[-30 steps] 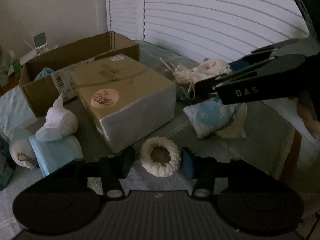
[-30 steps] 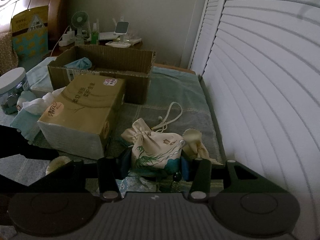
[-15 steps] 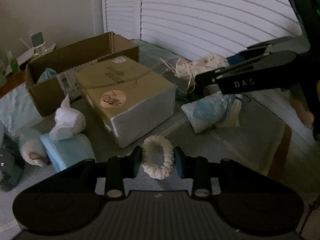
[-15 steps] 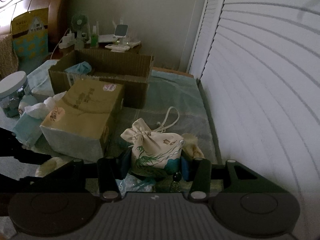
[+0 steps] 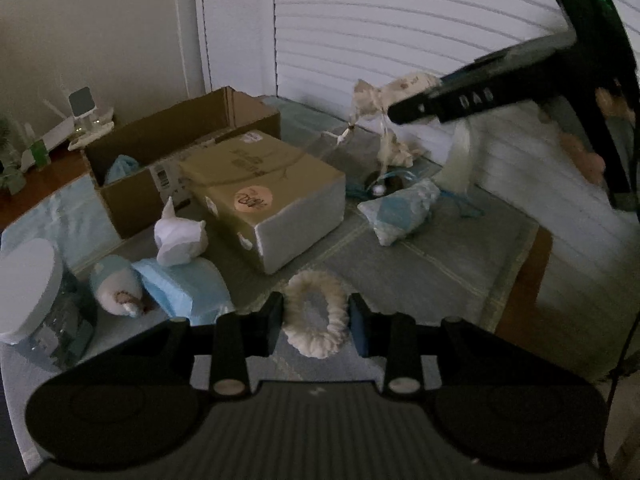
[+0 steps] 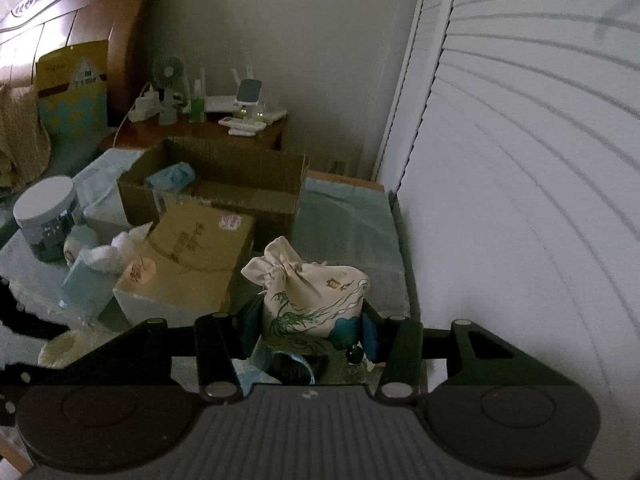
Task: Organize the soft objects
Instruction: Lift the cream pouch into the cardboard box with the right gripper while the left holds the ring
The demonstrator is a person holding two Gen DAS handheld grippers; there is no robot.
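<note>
Your left claw (image 5: 316, 322) is pinched onto the fluffy white ring-shaped scrunchie (image 5: 316, 314). A second ago its jaws stood wider with the ring lying loose between them on the grey-green blanket (image 5: 432, 276); they have just been closing, and the ring is now squeezed from a round shape into a narrow oval between the pads. The bedding sits lower and farther off in your left view than before, so the ring looks lifted clear of the blanket, though you cannot be sure it has left the surface.

Your right claw (image 6: 308, 322) grips the cream drawstring pouch printed with green bamboo (image 6: 316, 300), partly open around its bulk, just as it did a second ago. The pouch now hangs well above the bed: in the left view it dangles up near the white louvred doors (image 5: 400, 40), its cords trailing down, whereas earlier it rested on the blanket.

Ahead and left of both claws lie the tan paper-wrapped box with a pink round sticker (image 5: 264, 192) and, behind it, the open brown cardboard carton (image 5: 180, 136). The pale blue crinkled plastic packet (image 5: 400, 212) lies on the blanket below the raised pouch, uncovered now.
</note>
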